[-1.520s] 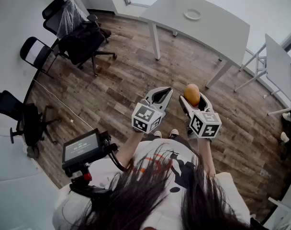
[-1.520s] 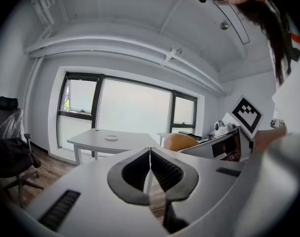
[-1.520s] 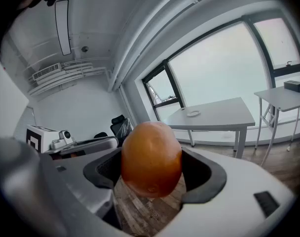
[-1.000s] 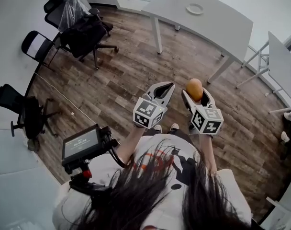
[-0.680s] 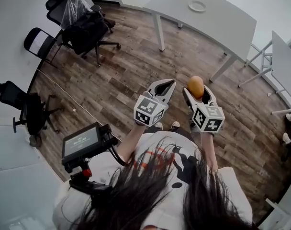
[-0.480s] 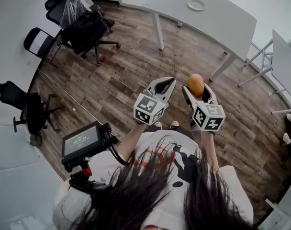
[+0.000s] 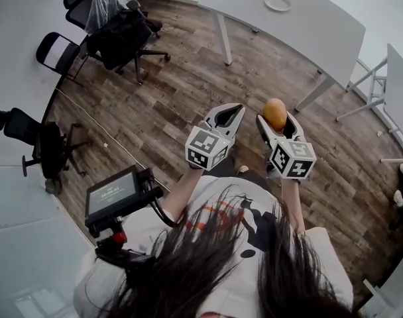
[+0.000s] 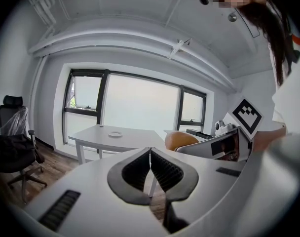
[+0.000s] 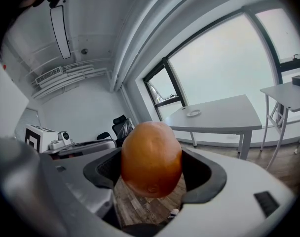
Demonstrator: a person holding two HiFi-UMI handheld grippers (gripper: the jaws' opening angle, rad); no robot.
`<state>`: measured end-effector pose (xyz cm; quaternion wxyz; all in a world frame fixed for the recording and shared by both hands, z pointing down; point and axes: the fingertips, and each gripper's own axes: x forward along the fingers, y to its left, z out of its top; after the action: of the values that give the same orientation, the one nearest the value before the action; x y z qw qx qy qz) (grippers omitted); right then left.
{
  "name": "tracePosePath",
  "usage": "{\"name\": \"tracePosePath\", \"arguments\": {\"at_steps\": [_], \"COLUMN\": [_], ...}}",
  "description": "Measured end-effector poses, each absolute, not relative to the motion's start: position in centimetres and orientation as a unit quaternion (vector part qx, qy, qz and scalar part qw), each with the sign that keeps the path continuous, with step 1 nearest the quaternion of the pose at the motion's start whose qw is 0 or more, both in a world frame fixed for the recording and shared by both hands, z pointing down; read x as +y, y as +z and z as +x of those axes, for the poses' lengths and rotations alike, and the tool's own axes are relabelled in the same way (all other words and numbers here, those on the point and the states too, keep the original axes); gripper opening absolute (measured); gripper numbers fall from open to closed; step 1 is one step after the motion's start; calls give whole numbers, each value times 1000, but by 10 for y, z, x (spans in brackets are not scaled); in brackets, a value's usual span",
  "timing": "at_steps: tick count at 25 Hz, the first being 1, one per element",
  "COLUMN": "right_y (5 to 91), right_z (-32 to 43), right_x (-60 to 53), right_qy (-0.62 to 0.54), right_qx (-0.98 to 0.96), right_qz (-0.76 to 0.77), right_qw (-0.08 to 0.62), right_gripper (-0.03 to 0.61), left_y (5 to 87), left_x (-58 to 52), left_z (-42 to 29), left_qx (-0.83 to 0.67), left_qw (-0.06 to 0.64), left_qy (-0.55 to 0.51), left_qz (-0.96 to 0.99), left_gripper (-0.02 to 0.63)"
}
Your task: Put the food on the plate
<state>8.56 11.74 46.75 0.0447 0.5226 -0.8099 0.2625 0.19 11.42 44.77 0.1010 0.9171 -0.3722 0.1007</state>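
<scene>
Above the wood floor, mid-room, well short of the table: both grippers up side by side in front of the person.

Right gripper: jaws clamped on an orange fruit, one dark pad on each flank. The fruit stands taller than the pads, so its top and bottom stick out past them.

Left gripper: jaws pressed together tip to tip, nothing between them. It sits just beside the right one, apart from it. In the left gripper view, part of the fruit shows beyond the jaws, to the right.

Plate: small, white, on the table, well apart from the fruit.

A chair piled with dark cloth stands at upper left near the wall. A small lit screen on a mount sits at the person's left side.
</scene>
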Motion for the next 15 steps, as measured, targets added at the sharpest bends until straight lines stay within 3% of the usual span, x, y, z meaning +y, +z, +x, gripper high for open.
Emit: {"name": "tracePosePath", "arguments": {"at_steps": [15], "right_y": [470], "right_z": [76], "right_x": [-5], "right_qy": [261], "right_qx": [-799], "right_qz": [540], "right_qw": [39], "right_gripper": [367], "left_y": [448], "left_x": [-15], "left_z": [-5], "left_qx": [-349], "left_qw": [87], "left_qy": [92], "left_qz": [928], "left_gripper": [6]}}
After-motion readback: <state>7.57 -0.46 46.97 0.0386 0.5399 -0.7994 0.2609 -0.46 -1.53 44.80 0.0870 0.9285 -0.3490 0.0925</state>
